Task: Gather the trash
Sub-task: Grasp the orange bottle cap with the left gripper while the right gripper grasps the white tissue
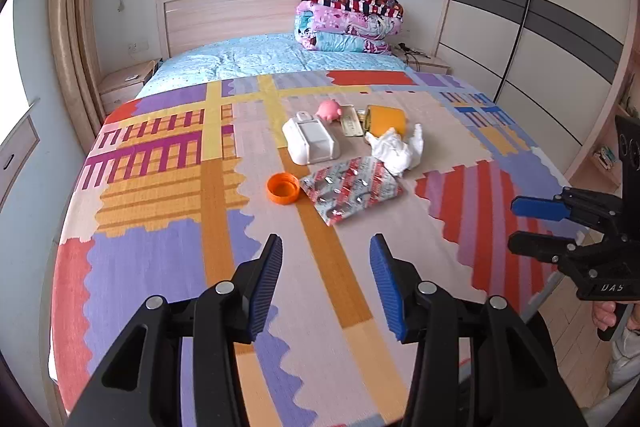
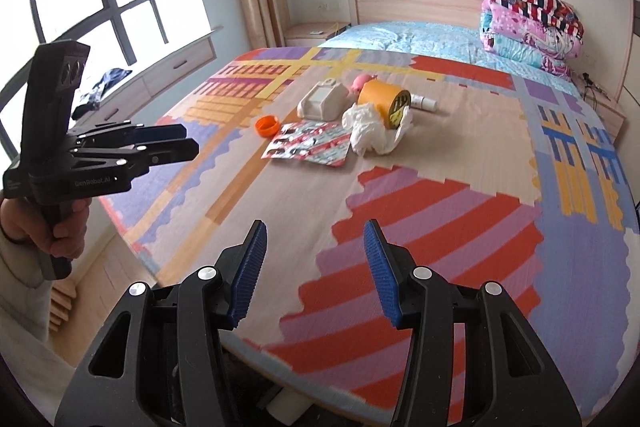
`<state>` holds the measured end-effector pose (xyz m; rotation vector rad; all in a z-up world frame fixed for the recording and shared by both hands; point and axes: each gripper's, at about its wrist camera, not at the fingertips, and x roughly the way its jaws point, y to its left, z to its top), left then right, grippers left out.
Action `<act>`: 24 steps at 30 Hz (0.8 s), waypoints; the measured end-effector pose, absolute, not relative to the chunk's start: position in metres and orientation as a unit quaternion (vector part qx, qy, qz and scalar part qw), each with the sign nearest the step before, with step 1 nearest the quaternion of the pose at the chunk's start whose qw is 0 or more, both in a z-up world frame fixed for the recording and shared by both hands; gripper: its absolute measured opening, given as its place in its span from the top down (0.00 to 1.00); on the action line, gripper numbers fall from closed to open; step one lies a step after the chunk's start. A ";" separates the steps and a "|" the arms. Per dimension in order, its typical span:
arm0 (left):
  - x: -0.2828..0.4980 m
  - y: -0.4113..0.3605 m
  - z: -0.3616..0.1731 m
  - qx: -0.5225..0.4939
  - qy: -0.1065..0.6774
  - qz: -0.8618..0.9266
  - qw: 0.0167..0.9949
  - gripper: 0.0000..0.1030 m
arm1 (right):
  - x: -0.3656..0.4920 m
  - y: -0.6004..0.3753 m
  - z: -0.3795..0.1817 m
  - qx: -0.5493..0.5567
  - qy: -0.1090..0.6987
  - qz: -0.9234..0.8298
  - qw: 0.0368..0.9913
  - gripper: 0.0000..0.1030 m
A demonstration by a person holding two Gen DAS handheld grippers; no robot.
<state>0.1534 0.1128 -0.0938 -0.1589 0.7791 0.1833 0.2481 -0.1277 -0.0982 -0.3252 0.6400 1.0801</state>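
A small heap of items lies mid-bed: a crumpled white tissue [image 1: 396, 149] [image 2: 372, 131], a silver-and-red foil wrapper [image 1: 350, 187] [image 2: 308, 143], an orange cap [image 1: 283, 187] [image 2: 267, 125], a white plastic box [image 1: 310, 141] [image 2: 322, 101], a pink toy [image 1: 330, 110] [image 2: 362, 81] and a yellow tape roll [image 1: 386, 119] [image 2: 386, 101]. My left gripper [image 1: 326, 247] [image 2: 190, 139] hovers over the bed's near part, short of the heap, open with nothing between its fingers. My right gripper [image 2: 315, 231] [image 1: 514, 225] hangs over the bed's near right corner, also open with nothing in it.
The bed [image 1: 160, 187] wears a patchwork cover. Folded quilts [image 1: 348, 19] are stacked at the headboard. A small white bottle [image 2: 424, 103] lies behind the tape. A wardrobe [image 1: 540, 27] lines the right side, a window bench [image 2: 160, 75] the left. A hand [image 2: 60, 227] holds the left gripper.
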 end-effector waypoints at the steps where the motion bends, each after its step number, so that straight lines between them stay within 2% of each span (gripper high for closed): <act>1: 0.157 0.115 -0.095 -0.077 0.379 0.091 0.918 0.57 | 0.252 -0.124 -0.098 -0.151 0.298 0.501 0.798 0.49; 10: 0.193 0.145 -0.110 -0.079 0.390 0.104 0.912 0.57 | 0.291 -0.089 -0.099 -0.139 0.312 0.484 0.806 0.42; 24: 0.229 0.162 -0.137 -0.083 0.415 0.105 0.900 0.57 | 0.335 -0.050 -0.115 -0.111 0.352 0.458 0.809 0.42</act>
